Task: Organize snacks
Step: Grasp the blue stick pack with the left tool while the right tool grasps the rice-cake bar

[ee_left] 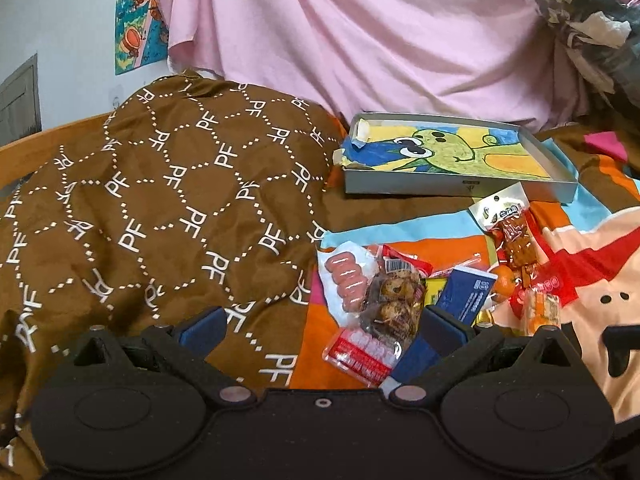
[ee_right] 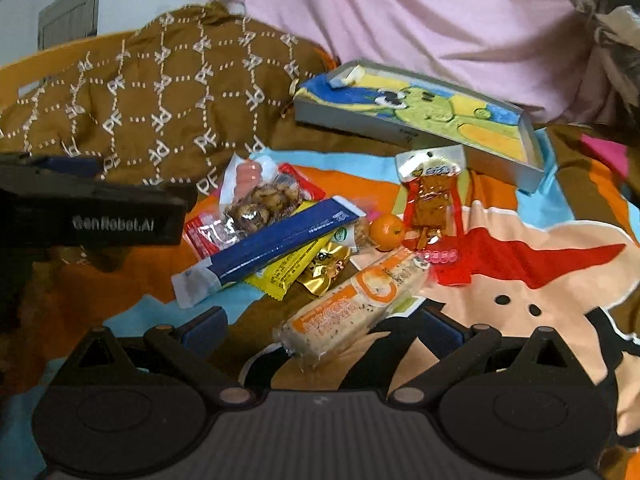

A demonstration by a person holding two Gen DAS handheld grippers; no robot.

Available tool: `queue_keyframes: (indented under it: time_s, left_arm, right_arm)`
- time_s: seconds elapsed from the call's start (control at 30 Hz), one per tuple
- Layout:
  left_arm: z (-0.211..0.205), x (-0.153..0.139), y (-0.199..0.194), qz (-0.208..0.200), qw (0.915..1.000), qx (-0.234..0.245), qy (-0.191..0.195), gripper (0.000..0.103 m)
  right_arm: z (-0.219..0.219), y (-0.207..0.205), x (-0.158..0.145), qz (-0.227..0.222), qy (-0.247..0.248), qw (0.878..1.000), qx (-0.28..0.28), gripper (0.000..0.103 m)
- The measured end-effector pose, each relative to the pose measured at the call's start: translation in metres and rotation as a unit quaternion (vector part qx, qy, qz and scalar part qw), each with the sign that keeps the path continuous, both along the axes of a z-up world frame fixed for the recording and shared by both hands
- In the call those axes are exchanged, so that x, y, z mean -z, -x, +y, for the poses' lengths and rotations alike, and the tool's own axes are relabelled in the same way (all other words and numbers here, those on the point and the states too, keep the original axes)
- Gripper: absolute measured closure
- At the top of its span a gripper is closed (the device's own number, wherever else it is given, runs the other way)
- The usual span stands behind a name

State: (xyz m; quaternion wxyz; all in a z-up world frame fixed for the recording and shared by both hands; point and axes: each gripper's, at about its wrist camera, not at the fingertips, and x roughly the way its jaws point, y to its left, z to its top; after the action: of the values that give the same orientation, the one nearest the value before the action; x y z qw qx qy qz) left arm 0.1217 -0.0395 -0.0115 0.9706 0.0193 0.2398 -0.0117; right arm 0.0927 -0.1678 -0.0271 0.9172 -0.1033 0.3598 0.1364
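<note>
A heap of snacks lies on the cartoon bedspread (ee_right: pixel 540 280). It holds a sausage pack (ee_left: pixel 346 280), a cookie pack (ee_left: pixel 392 304), a long blue pack (ee_right: pixel 280 240), a yellow pack (ee_right: pixel 296 268), a gold wrapper (ee_right: pixel 326 268), a tangerine (ee_right: pixel 386 232) and a red dried-snack pack (ee_right: pixel 432 200). An orange cracker pack (ee_right: pixel 352 308) lies between the wide-apart fingers of my open right gripper (ee_right: pixel 322 332), untouched. My left gripper (ee_left: pixel 324 328) is open over the cookie pack's near end; its body (ee_right: pixel 92 208) shows left of the heap. Behind stands a grey tray (ee_left: pixel 440 188) lined with a frog drawing.
A brown patterned blanket (ee_left: pixel 160 200) is bunched up left of the snacks. A pink sheet (ee_left: pixel 360 32) hangs behind the tray. A pink object (ee_left: pixel 604 144) lies at the far right, with a dark patterned bundle (ee_left: pixel 580 12) above it.
</note>
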Motion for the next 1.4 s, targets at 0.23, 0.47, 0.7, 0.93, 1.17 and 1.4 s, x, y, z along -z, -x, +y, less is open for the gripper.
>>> queue_keyframes:
  time_s: [0.23, 0.47, 0.7, 0.93, 1.17, 1.4]
  left_arm:
    - [-0.011, 0.004, -0.018, 0.012, 0.9996, 0.023, -0.003, 0.001]
    - [-0.016, 0.009, -0.034, 0.044, 0.995, 0.09, -0.009, 0.001]
    - [-0.024, 0.017, -0.046, 0.087, 0.9835, 0.159, -0.002, 0.001]
    - [-0.04, 0.025, -0.053, 0.12, 0.9626, 0.242, -0.019, 0.006]
    - [-0.036, 0.021, -0.072, 0.154, 0.9489, 0.275, 0.002, 0.009]
    - [-0.023, 0.02, -0.092, 0.19, 0.9419, 0.275, 0.03, 0.024]
  right_arm:
    - [0.006, -0.021, 0.021, 0.008, 0.026, 0.999, -0.029, 0.0]
    - [-0.011, -0.037, 0.034, 0.073, 0.042, 0.996, 0.007, 0.0]
    - [-0.027, -0.031, 0.032, 0.026, 0.109, 0.993, -0.041, 0.0]
    - [-0.053, -0.048, 0.031, 0.01, 0.101, 0.994, -0.039, 0.001]
    - [-0.058, -0.044, 0.016, 0.022, 0.033, 0.998, -0.049, 0.002]
    - [-0.055, -0.051, 0.015, 0.026, 0.009, 0.999, -0.045, 0.007]
